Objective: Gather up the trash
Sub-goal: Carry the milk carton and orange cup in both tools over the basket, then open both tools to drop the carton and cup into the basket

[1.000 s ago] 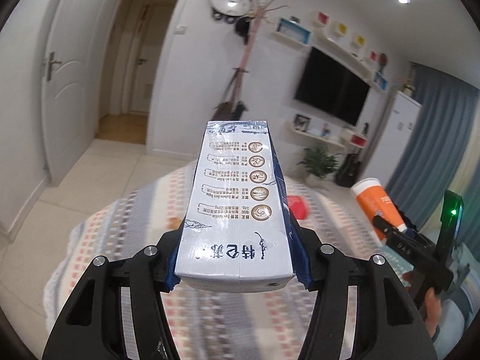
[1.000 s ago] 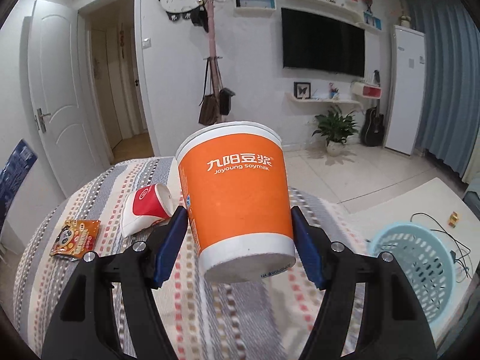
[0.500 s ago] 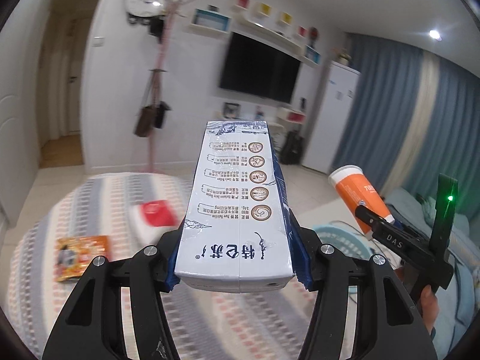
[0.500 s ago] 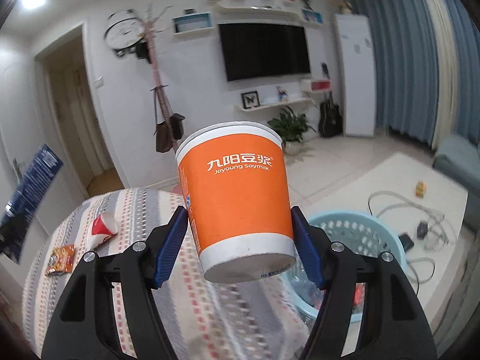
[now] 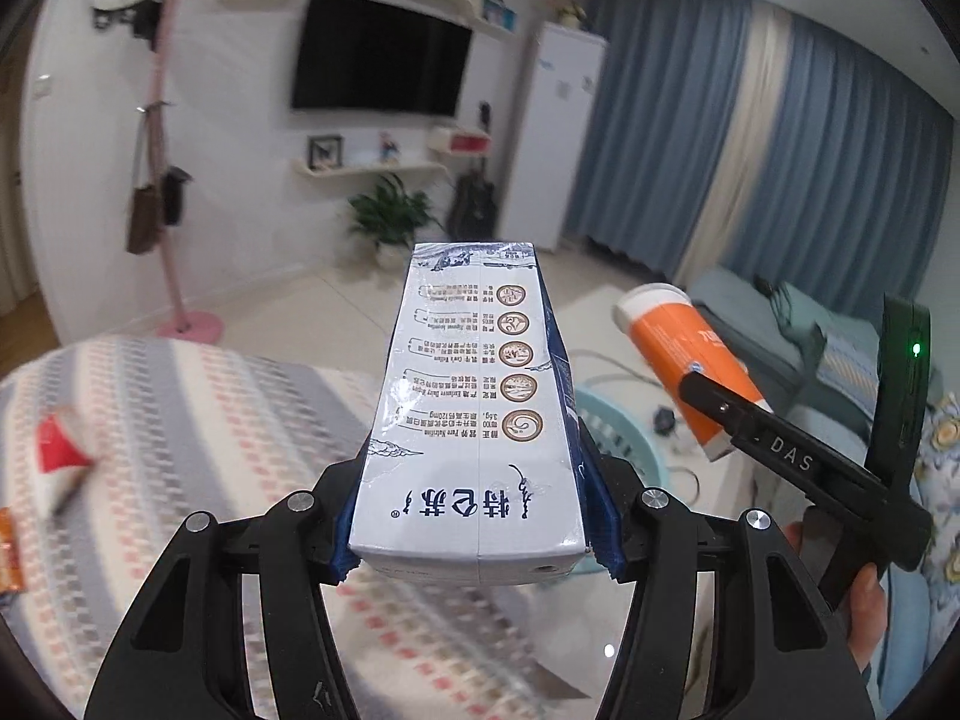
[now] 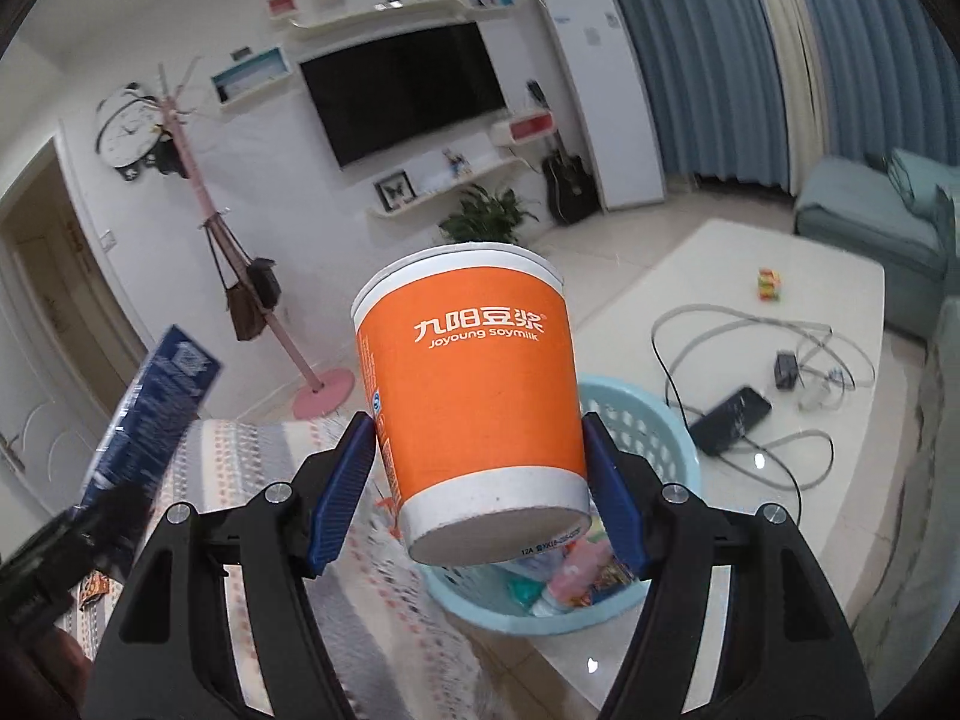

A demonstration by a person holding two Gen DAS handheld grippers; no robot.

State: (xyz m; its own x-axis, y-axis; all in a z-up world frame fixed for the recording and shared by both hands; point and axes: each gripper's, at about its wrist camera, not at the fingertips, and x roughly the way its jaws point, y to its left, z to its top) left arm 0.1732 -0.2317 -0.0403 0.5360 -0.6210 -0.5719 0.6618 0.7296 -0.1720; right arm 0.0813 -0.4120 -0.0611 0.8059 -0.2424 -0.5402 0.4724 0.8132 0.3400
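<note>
My left gripper (image 5: 477, 546) is shut on a blue and white milk carton (image 5: 474, 420), held in the air over the striped table edge. My right gripper (image 6: 477, 480) is shut on an orange soymilk paper cup (image 6: 474, 396), held just above and in front of a light blue basket (image 6: 654, 420) with several pieces of trash inside. In the left wrist view the cup (image 5: 690, 366) and the right gripper show at the right, over the basket (image 5: 624, 438). The carton (image 6: 150, 408) shows at the left of the right wrist view.
A round table with a striped cloth (image 5: 198, 420) holds a red and white cup (image 5: 57, 456) and a snack packet (image 5: 9, 552) at the left. A low white table (image 6: 780, 324) with cables and a phone (image 6: 729, 420) stands behind the basket. A sofa (image 6: 870, 210) is at the right.
Both grippers have swung to the right with their loads, away from the table's middle. The basket has come under the right gripper and the cup tilts over it.
</note>
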